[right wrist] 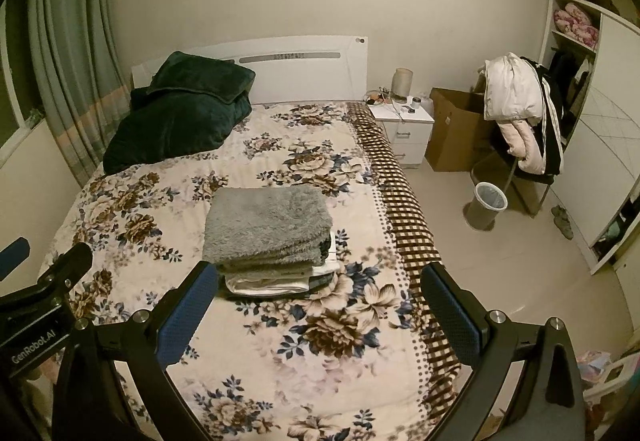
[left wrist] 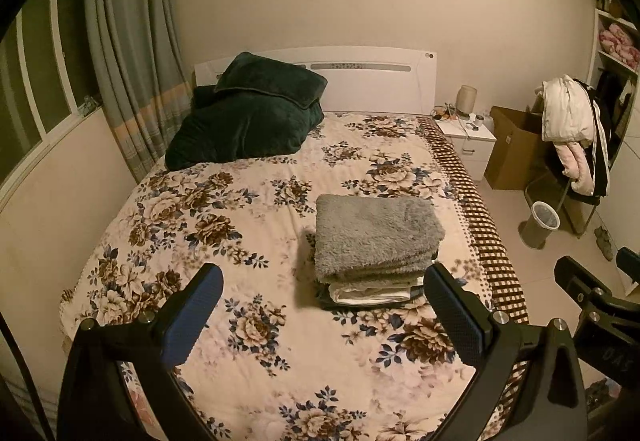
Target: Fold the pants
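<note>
Folded grey fleece pants (left wrist: 376, 237) top a small stack of clothes on a floral bed (left wrist: 224, 217).

The left claw (left wrist: 322, 315) and right claw (right wrist: 320, 311) both hang released and empty just near of the stack, neither touching it. A dark green blanket (right wrist: 180, 113) lies far left.

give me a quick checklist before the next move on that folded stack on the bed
1. Left gripper open, holding nothing: ok.
2. Right gripper open, holding nothing: ok.
3. Grey fleece pants folded on top of the stack: ok.
4. White garment beneath lies square under the stack: cannot tell.
5. Floral bedspread around the stack flat and bare: ok.
6. Unfolded pants waiting within view: not ok, none seen.
</note>
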